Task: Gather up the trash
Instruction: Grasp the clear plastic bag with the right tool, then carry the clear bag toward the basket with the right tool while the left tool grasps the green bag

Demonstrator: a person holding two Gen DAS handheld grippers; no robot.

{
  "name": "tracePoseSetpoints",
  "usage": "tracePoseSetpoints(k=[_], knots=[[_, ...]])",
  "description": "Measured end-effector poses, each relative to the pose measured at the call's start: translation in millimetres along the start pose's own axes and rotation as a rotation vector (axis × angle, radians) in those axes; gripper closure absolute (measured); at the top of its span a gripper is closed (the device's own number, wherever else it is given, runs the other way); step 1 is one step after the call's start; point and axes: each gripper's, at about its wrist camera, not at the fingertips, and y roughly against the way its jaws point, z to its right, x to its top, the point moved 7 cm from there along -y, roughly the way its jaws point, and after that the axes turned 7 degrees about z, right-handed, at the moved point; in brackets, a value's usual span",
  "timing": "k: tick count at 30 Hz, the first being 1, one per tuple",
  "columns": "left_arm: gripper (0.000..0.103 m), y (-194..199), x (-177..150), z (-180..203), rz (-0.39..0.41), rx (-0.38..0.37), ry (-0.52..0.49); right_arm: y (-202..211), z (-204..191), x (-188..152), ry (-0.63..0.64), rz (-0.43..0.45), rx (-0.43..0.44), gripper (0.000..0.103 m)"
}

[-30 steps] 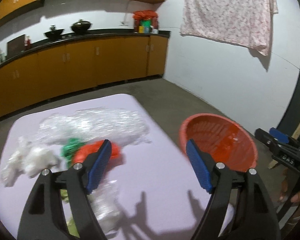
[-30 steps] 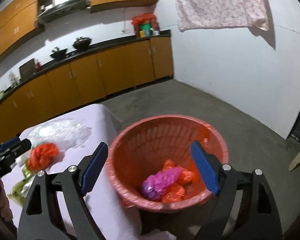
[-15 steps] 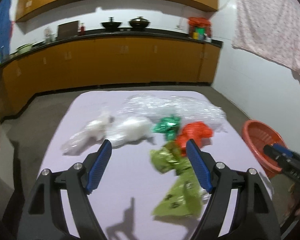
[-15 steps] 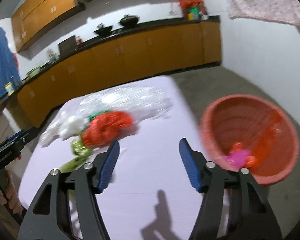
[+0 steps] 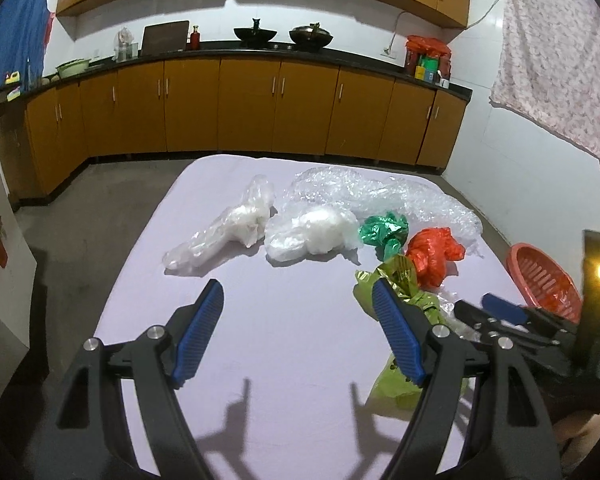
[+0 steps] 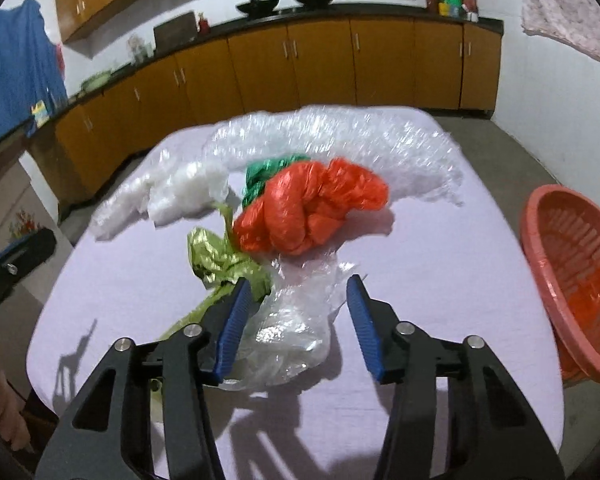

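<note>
Trash lies scattered over the lilac tabletop in front of me. My left gripper has its jaws set wide, with nothing between them but bare tabletop; its right finger passes in front of the green-gold wrapper, so I cannot tell whether it touches it. My right gripper has its jaws closing around a crumpled clear plastic bag; the bag sits between the blue pads, brushing the left one, while the right pad is clear of it, so nothing is gripped yet.

Just beyond that bag lies the knotted red bag, with a green foil scrap behind it, two white plastic bundles to the left and a big sheet of bubble wrap at the far side. The red basket stands off the right edge of the tabletop, cut off by the frame, and its contents are hidden. The near end of the clear bag is hidden under my right gripper.
</note>
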Motion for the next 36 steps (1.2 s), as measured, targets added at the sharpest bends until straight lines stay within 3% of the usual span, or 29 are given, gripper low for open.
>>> tracePoseSetpoints(k=[5,13,20,26,31,34,36], knots=[[0.028,-3.8,-4.6,6.5,-0.014,-0.015,0.006,-8.9,-3.8,-14.3,0.027,-0.046,0.002,0.057],[0.028,-12.4,-11.7,31.4,-0.047,-0.062,-0.010,-0.4,8.9,-24.3,0.038,-0.054,0.009,0.071],[0.028,-24.4,-18.1,78.8,-0.085,-0.137,-0.070,28.8,45.5,-30.7,-0.003,-0.032,-0.028,0.072],[0.029,-50.8,-34.3,112.8,-0.154,-0.143,-0.148,54.0,88.1,-35.7,-0.081,-0.011,-0.089,0.072],[0.041,-77.5,-53.1,117.8,-0.243,-0.120,-0.154,68.9,113.6,-35.4,-0.127,0.010,-0.130,0.072],[0.058,-86.1,-62.8,113.6,-0.291,-0.122,-0.134,72.4,120.8,-34.1,-0.142,0.020,-0.141,0.072],[0.076,-87.0,-66.9,111.0,-0.307,-0.135,-0.120,73.3,122.9,-32.9,-0.146,0.024,-0.144,0.072]])
